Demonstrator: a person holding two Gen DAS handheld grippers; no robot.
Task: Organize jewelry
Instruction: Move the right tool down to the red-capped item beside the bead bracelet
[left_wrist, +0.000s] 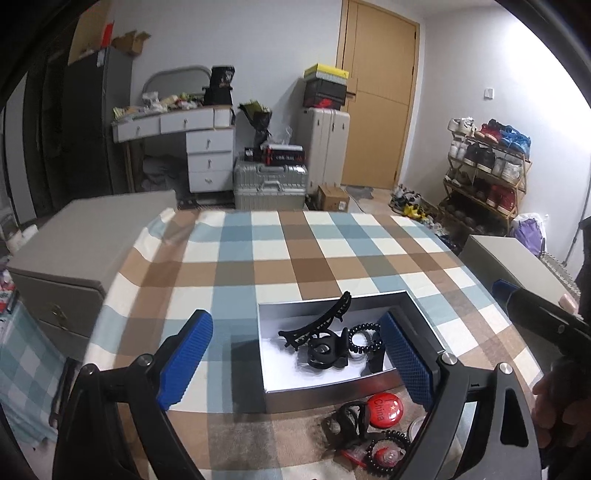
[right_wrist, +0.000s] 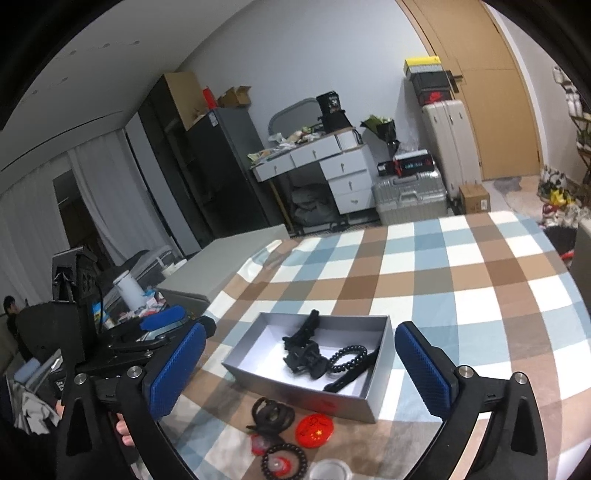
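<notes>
- My left gripper (left_wrist: 295, 354) is spread wide with nothing between its blue pads, and my right gripper (right_wrist: 301, 369) is spread just as wide and empty. Both hang above the grey box (right_wrist: 255, 374) on the checked table (right_wrist: 461, 280), so a careless descent could knock the box's light wall and slide it.
- The box already holds a long black hair claw (left_wrist: 319, 325), a chunkier black clip (right_wrist: 306, 360) and a coiled black tie (right_wrist: 349, 358), tangled together. Dropping more on top may hook the pieces and drag one out when I lift away.
- Still outside, near the box's front wall, lie a black clip (right_wrist: 271, 411), a red round badge (right_wrist: 314, 430) and a beaded bracelet (right_wrist: 284, 461). The flat badge may slip from my pads, and the bracelet may snag.
- My two grippers are close, so they could collide.
</notes>
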